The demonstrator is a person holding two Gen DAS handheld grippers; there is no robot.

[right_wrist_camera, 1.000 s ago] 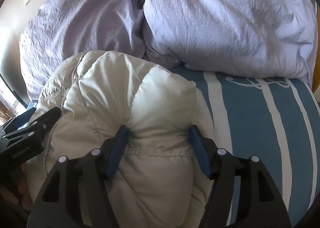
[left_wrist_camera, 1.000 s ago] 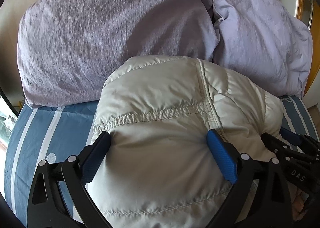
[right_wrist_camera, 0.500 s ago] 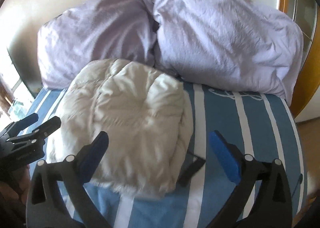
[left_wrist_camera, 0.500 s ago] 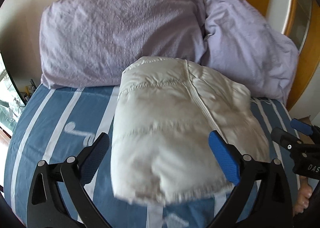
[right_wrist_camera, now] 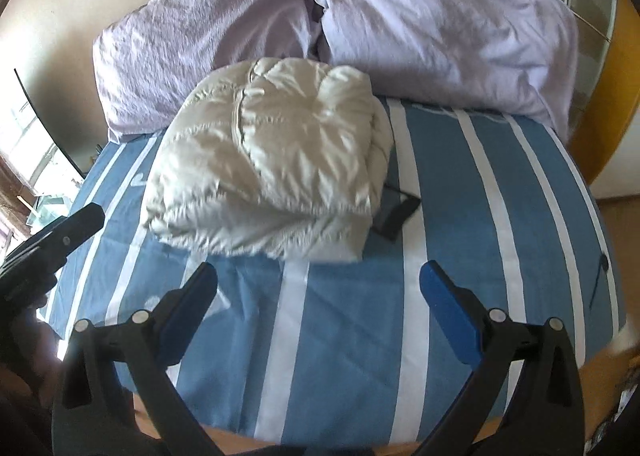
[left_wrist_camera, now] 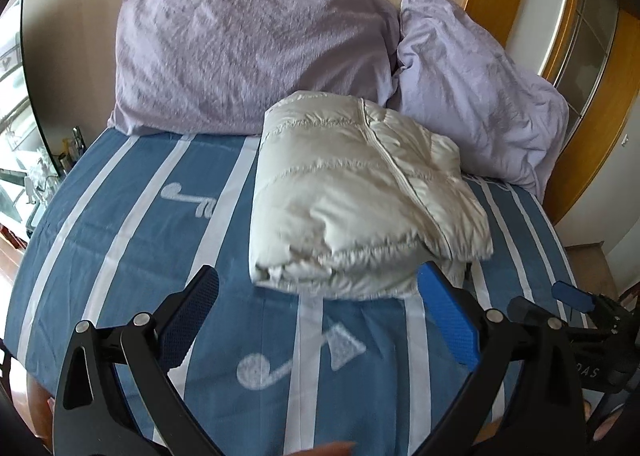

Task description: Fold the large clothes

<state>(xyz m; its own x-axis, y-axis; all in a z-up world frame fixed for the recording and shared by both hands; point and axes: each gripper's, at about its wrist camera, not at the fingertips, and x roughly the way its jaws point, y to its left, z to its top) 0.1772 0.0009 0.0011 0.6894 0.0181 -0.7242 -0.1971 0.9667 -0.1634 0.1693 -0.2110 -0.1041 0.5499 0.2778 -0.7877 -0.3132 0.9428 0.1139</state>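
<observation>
A folded white jacket (left_wrist_camera: 360,191) is lying on the striped bed (left_wrist_camera: 132,240) as the left hand-held gripper (left_wrist_camera: 318,298) and right hand-held gripper (right_wrist_camera: 318,290) are hovering released, jaws wide, grasping nothing.

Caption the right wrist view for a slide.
Folded white puffer jacket lies on striped bed; open right gripper empty.

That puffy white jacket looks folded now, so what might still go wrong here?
The puffy jacket is springy, so with both grippers open and clear of it, the fold may loosen or puff open. A dark flat object sits partly tucked under its right edge; moving the bundle might drag or knock it across the striped bedsheet.
</observation>
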